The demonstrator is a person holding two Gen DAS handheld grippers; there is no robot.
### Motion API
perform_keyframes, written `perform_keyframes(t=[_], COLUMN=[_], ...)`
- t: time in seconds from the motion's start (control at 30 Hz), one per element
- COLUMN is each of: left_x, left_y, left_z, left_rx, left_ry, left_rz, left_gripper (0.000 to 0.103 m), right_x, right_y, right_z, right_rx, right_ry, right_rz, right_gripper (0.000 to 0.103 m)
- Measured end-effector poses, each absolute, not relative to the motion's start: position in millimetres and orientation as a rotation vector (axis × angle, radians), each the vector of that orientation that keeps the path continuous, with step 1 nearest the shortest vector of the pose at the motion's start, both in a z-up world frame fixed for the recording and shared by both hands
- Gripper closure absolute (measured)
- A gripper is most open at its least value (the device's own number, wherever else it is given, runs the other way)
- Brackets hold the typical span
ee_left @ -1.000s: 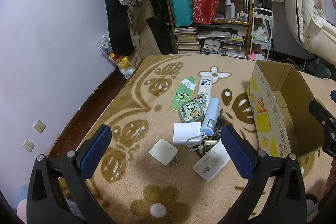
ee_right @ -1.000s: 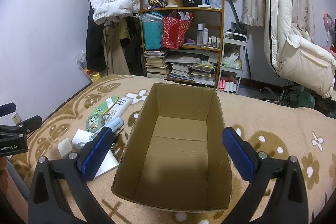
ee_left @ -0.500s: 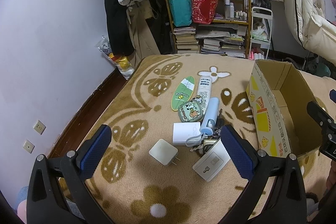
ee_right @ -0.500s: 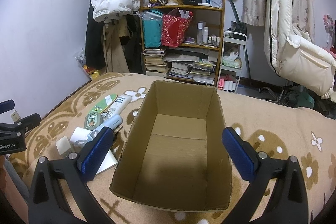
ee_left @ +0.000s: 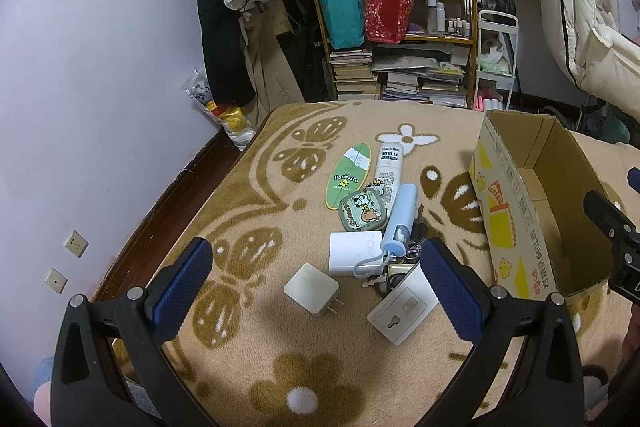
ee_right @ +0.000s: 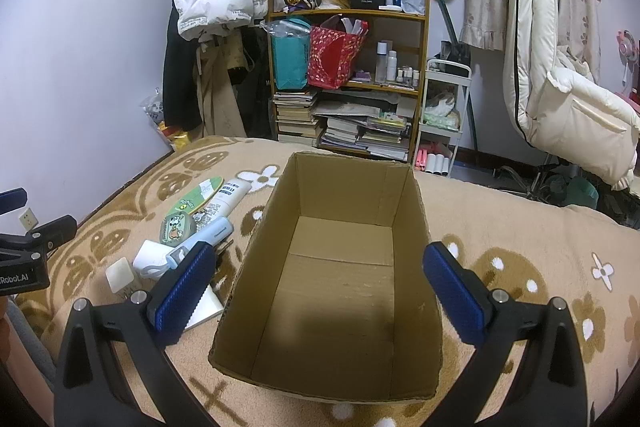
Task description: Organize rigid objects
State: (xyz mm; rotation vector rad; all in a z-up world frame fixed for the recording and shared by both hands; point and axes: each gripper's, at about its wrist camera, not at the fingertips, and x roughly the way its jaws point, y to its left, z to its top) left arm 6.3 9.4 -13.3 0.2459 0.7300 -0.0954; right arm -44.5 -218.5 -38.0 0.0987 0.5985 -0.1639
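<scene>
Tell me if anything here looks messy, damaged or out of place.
Nothing looks damaged or spilled. The small items lie in a loose overlapping heap beside the empty cardboard box: the blue tube rests across the white charger, with keys tangled underneath.

box interior point(ee_right: 340, 291): open, unobstructed | clutter pile point(ee_left: 376, 227): tight, items seemingly touching | blanket point(ee_left: 248, 307) left: free

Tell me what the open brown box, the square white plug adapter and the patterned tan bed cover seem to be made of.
Open brown box: corrugated cardboard, matte, with rough cut edges and a fold crease across its floor. Square white plug adapter: likely hard plastic, smooth and slightly yellowed, with two metal prongs. Patterned tan bed cover: probably fleece or plush fabric, judging by its fuzzy nap.
</scene>
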Motion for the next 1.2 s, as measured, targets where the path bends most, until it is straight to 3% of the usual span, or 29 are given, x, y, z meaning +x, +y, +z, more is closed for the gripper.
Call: perform_keyframes(t=[0.73,1.2], left_x=[54.6,109.1], left_y=[18.7,30.9], left_z=[-22.0,-68.3], left_rx=[0.242,0.228], left_ry=[0.852,0.988], left_rz=[-0.044,0.061], left_gripper=[0.000,0.000], right_x=[-22.2,5.7], right_y=[-231.5,-272.0], right_z=[-40.6,-46.1], right_rx=[0.125,0.195], right_ry=[0.665,0.707], right_rz=[-0.189,-0.258], right_gripper=[0.000,0.000])
